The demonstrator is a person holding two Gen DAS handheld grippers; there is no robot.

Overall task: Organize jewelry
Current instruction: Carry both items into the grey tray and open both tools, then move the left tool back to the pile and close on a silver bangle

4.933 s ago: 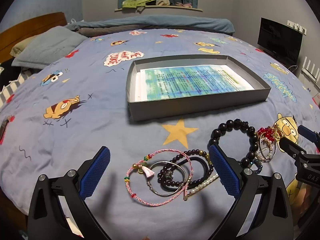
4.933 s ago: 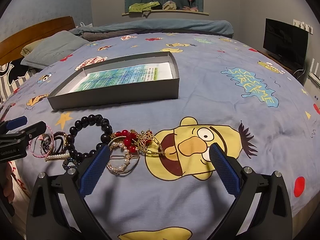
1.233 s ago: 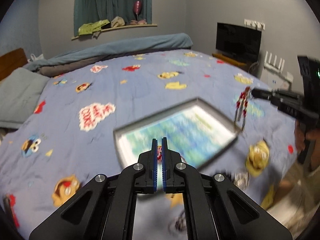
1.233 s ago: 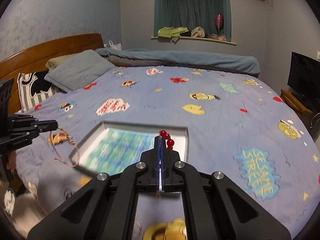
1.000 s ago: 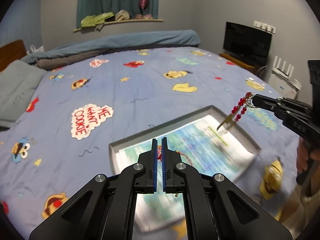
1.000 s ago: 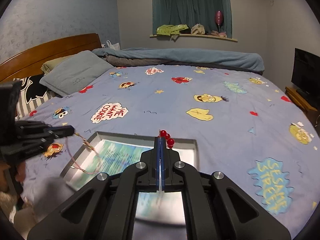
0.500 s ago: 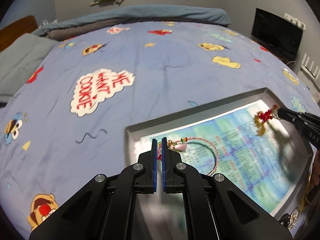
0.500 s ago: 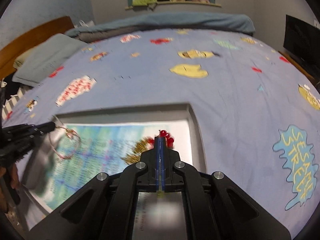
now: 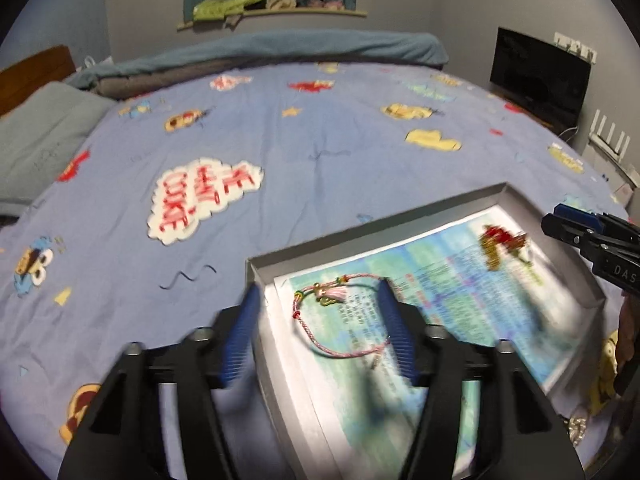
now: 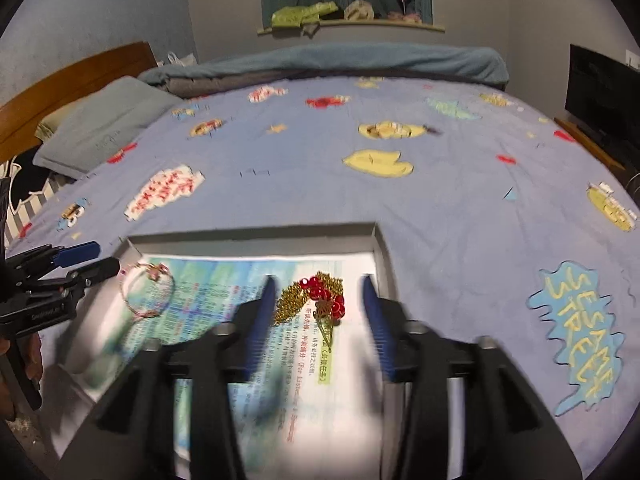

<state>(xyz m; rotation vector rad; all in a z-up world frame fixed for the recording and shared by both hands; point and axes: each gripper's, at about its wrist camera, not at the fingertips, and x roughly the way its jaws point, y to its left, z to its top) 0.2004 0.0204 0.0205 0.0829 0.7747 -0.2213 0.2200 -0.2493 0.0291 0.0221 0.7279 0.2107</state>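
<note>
Two hand-held grippers hover over a shallow grey tray (image 9: 256,276) on a cartoon-print bedspread (image 9: 320,152), each having just let go of a piece of jewelry; the left gripper (image 9: 316,320) stands with its jaws wide, just opened, and the pink braided cord bracelet (image 9: 332,320) lies flat between them on the tray's printed paper liner (image 9: 460,300), touching neither pad; the right gripper (image 10: 320,312) shows its jaws part-open, likewise just opened, with the red-bead and gold-chain piece (image 10: 316,300) resting loose on the liner between them. The two pieces sit well apart, bracelet near the tray's left end and the beaded piece toward its right, which looks meant to keep cord and chain from tangling; both grippers point steeply down, which suits a gentle laying-down. More jewelry (image 9: 578,426) glints on the bed beyond the tray's near right corner, so sorting seems only begun.
</note>
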